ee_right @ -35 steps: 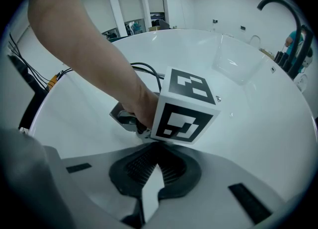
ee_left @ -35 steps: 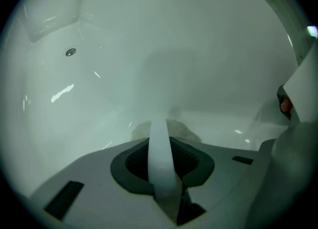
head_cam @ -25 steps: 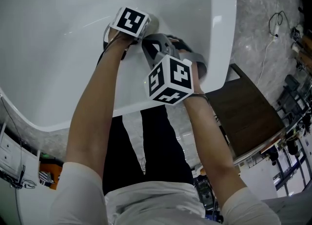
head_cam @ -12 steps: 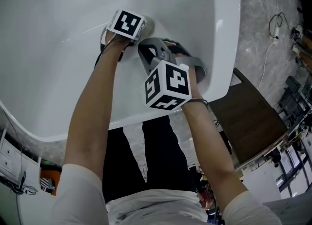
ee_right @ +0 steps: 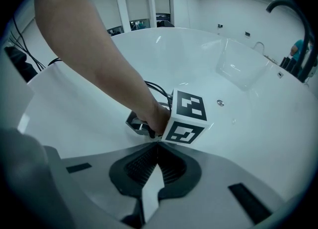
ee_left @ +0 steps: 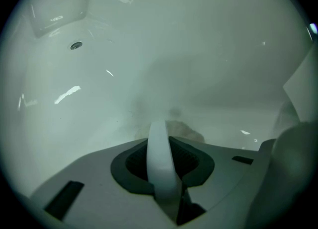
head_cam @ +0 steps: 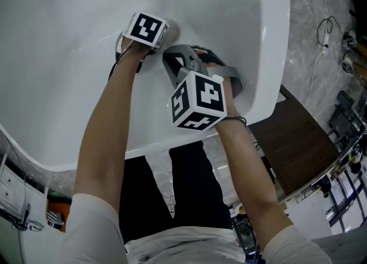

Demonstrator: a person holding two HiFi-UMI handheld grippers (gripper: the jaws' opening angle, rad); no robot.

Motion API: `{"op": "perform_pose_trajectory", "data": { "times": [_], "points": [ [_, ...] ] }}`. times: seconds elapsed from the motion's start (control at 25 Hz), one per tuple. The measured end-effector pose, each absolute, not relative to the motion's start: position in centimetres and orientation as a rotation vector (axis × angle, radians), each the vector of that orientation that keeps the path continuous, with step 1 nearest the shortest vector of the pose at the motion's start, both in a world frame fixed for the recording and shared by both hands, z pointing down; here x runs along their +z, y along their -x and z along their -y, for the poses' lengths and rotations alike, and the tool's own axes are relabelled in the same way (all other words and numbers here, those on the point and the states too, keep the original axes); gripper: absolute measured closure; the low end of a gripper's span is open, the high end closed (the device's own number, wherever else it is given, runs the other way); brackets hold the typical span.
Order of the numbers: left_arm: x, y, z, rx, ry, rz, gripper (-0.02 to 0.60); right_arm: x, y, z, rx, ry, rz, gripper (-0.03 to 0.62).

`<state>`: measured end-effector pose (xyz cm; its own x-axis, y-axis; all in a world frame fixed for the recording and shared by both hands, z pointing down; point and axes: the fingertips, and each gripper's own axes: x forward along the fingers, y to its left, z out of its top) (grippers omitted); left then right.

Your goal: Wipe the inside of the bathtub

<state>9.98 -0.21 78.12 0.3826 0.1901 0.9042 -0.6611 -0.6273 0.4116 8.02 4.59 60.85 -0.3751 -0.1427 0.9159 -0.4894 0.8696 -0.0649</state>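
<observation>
The white bathtub (head_cam: 57, 85) fills most of the head view, its glossy inner wall carrying streaks of reflected light. Both grippers are down inside it, near its near end.

The left gripper (head_cam: 148, 30) is against the tub's inner wall. Its jaws are clamped on a white strip (ee_left: 160, 158) that stands up between the dark pads. A dull grey-brown smudge (ee_left: 185, 129) lies on the wall just past the jaw tips; whether it is cloth or dirt is unclear.

The right gripper (head_cam: 178, 59) is just beside the left one, closer to the tub's rim. Its jaws are closed with the tips meeting, and nothing solid shows between them. Its camera looks at the left gripper's marker cube (ee_right: 186, 116) and the person's forearm (ee_right: 99, 64).

A small round drain (ee_left: 75, 45) sits on the tub floor, well apart from both grippers, below a square recess (ee_right: 243, 66) in the far wall.

Outside the tub's rim, grey marbled floor (head_cam: 321, 56) carries a loose cable (head_cam: 322, 28). A dark brown table (head_cam: 298, 142) stands by the tub's corner. Beyond the far rim are tall window panels (ee_right: 134, 4) and a white wall.
</observation>
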Motion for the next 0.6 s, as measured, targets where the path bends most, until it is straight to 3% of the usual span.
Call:
{"op": "perform_pose_trajectory", "data": {
  "times": [0.6],
  "points": [
    [79.3,-4.2,0.7,1.389,-1.781,0.442,0.489,61.0,-6.9,-4.0,0.366,-0.452,1.941,0.576]
  ]
}}
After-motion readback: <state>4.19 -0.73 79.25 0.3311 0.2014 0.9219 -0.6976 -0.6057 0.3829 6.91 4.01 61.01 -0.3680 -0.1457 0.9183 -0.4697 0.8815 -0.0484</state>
